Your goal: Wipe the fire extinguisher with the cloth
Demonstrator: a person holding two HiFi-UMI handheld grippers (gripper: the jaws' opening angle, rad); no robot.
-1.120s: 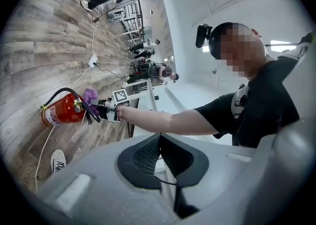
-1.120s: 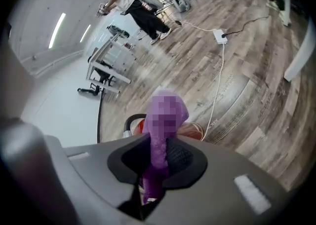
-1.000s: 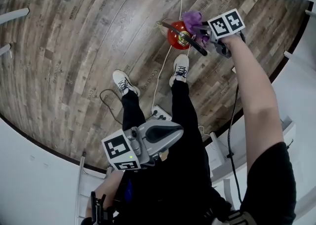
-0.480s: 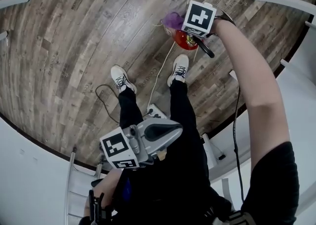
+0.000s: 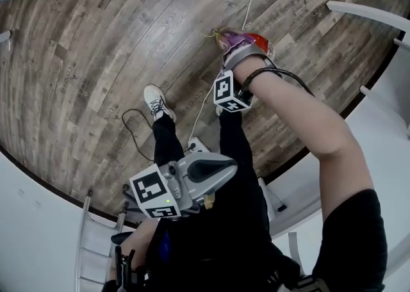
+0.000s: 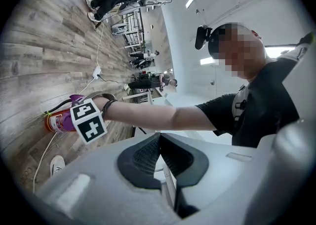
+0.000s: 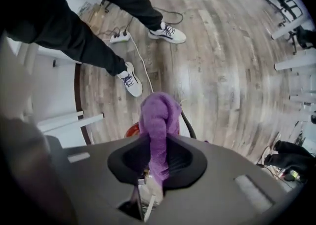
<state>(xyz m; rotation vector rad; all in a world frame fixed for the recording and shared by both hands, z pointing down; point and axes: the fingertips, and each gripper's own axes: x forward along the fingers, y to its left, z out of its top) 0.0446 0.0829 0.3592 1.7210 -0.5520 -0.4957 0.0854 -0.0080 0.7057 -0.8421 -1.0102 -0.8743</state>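
Head view: the right gripper (image 5: 238, 54) points down over the red fire extinguisher (image 5: 257, 40), which stands on the wooden floor (image 5: 96, 60) just ahead of the person's feet. The purple cloth (image 5: 230, 40) is bunched against its top. The left gripper (image 5: 224, 170) hangs level by the waist.

Left gripper view: its jaws are pressed together on nothing.

Right gripper view: the jaws pinch the cloth, whose free end covers the extinguisher's top.
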